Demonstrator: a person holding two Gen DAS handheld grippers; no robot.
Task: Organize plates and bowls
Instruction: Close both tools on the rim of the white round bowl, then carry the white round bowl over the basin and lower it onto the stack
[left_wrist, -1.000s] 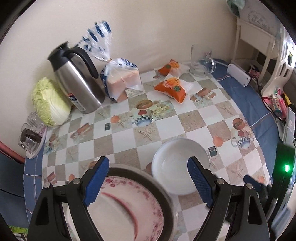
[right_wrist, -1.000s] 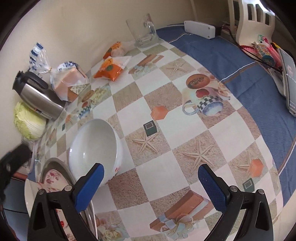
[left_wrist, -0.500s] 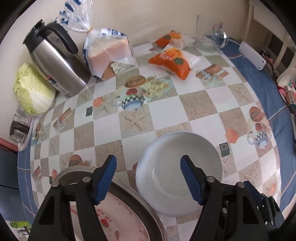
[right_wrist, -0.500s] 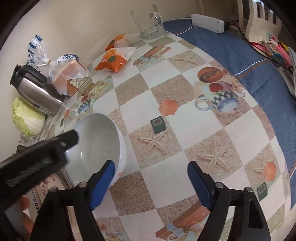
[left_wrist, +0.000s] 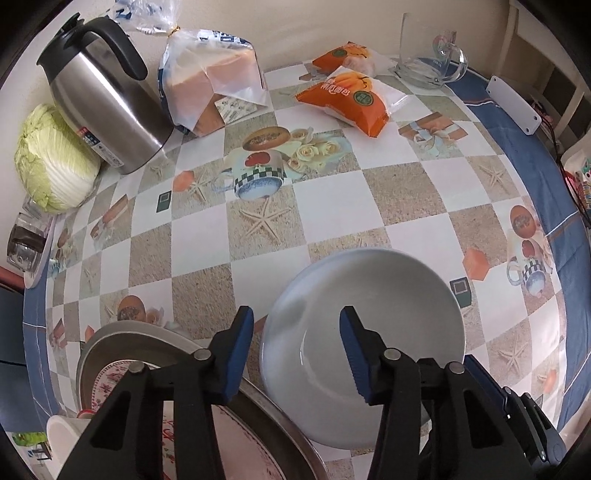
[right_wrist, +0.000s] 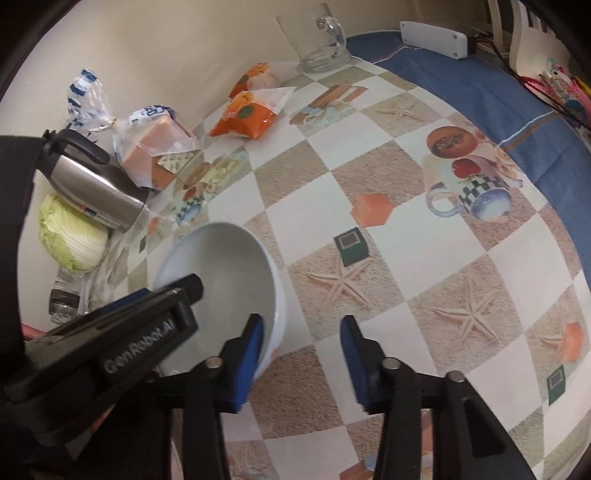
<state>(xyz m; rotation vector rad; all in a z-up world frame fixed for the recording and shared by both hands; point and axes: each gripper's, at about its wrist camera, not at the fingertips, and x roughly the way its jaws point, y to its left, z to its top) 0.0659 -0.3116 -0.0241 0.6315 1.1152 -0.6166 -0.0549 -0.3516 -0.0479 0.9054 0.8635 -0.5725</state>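
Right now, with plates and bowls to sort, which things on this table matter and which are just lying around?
Part of the job:
- white bowl
- flowered plate
- metal tray under the plate

Just lying about:
- steel kettle
- cabbage
- bagged bread
- orange snack packs
- glass mug

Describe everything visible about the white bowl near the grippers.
The white bowl is round, glossy like ceramic, empty and upright on the checked tablecloth, beside a metal tray. The left gripper and right gripper, jaws just closing, each straddle its rim, one finger inside, one outside. A small red mark shows on its outer wall.
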